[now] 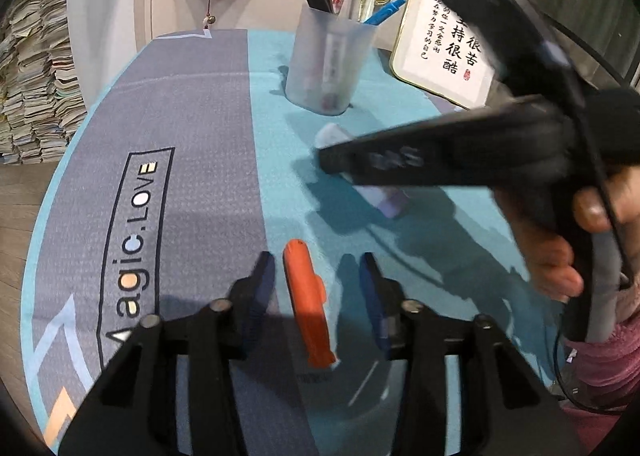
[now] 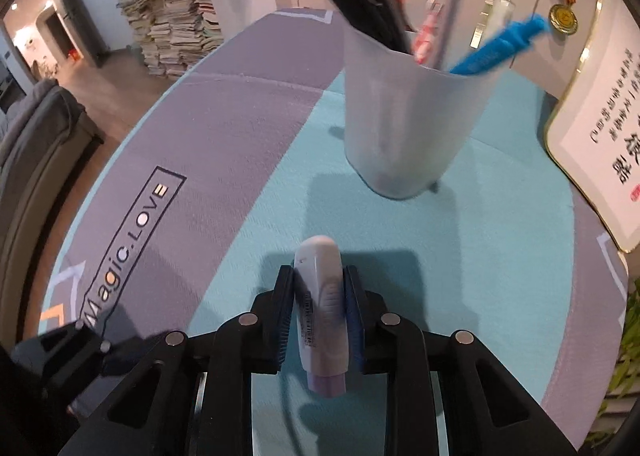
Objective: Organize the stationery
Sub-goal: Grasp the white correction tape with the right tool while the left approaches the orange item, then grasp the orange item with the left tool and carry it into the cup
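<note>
Stationery is mostly in the pen cup [image 2: 404,115], but the white correction tape [image 2: 322,296] sits clamped in the right gripper [image 2: 320,308], and the orange pen [image 1: 308,304] lies between the left gripper's [image 1: 318,284] parted jaws.

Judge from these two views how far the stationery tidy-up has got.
Done: several pens stand in the frosted cup. In hand: the right claw grips a white correction-tape case. Left: the orange marker lies on the mat between the open left claw's fingers.
</note>
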`<state>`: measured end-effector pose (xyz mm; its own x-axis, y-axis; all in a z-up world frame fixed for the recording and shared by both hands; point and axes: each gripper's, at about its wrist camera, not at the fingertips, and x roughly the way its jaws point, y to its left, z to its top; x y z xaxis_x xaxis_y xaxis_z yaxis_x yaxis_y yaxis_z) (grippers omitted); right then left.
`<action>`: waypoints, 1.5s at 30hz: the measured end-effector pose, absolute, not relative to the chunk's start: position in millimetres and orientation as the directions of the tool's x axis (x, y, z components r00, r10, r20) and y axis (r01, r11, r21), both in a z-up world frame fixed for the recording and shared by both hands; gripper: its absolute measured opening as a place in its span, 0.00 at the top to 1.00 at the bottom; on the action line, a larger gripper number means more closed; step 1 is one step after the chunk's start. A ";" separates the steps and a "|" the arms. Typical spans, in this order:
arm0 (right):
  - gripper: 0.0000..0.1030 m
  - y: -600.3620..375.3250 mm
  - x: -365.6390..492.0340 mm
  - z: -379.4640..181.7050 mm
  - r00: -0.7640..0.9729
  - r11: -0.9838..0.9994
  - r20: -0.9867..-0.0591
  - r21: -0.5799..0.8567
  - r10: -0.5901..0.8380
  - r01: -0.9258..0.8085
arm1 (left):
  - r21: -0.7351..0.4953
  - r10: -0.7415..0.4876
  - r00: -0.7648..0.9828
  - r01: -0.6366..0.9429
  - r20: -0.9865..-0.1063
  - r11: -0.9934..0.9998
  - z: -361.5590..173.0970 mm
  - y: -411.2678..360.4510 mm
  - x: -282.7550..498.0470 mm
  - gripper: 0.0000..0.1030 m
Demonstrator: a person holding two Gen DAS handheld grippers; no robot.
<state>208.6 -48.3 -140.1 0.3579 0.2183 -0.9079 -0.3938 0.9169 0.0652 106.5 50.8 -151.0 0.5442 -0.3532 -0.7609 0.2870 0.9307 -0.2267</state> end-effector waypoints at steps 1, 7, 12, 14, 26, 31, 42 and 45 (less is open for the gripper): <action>0.75 -53.9 205.5 -138.9 0.359 0.920 -0.908 0.067 0.217 -0.386 | -0.226 -0.350 0.544 0.283 -0.763 0.932 -151.3 50.8 109.1 0.78; 0.75 -101.2 178.3 -129.1 0.379 0.940 -0.897 0.099 0.225 -0.325 | -0.246 -0.360 0.536 0.274 -0.764 0.930 -150.0 54.6 115.1 0.89; 0.75 -142.9 162.4 -122.7 0.416 0.962 -0.881 0.133 0.226 -0.240 | -0.234 -0.376 0.587 0.307 -0.717 0.923 -120.5 49.0 119.9 0.89; 0.75 -159.1 156.8 -122.1 0.430 0.968 -0.874 0.149 0.224 -0.202 | -0.240 -0.398 0.613 0.327 -0.682 0.914 -100.4 46.3 124.1 0.89; 0.75 -186.4 138.0 -130.8 0.448 0.960 -0.849 0.245 0.281 -0.138 | -0.205 -0.401 0.753 0.346 -0.522 0.916 -14.8 17.7 185.8 0.89; 0.75 -193.4 130.1 -126.6 0.463 0.954 -0.834 0.267 0.299 -0.134 | -0.209 -0.350 0.807 0.282 -0.476 0.936 -10.2 9.5 226.5 0.89; 0.75 -205.3 127.9 -124.5 0.489 0.950 -0.815 0.291 0.310 -0.117 | -0.176 -0.276 0.821 0.216 -0.500 0.960 -27.3 0.2 264.0 0.89; 0.75 -205.4 130.6 -125.2 0.485 0.949 -0.817 0.293 0.311 -0.114 | -0.194 -0.293 0.802 0.224 -0.520 0.955 -32.6 0.6 266.2 0.89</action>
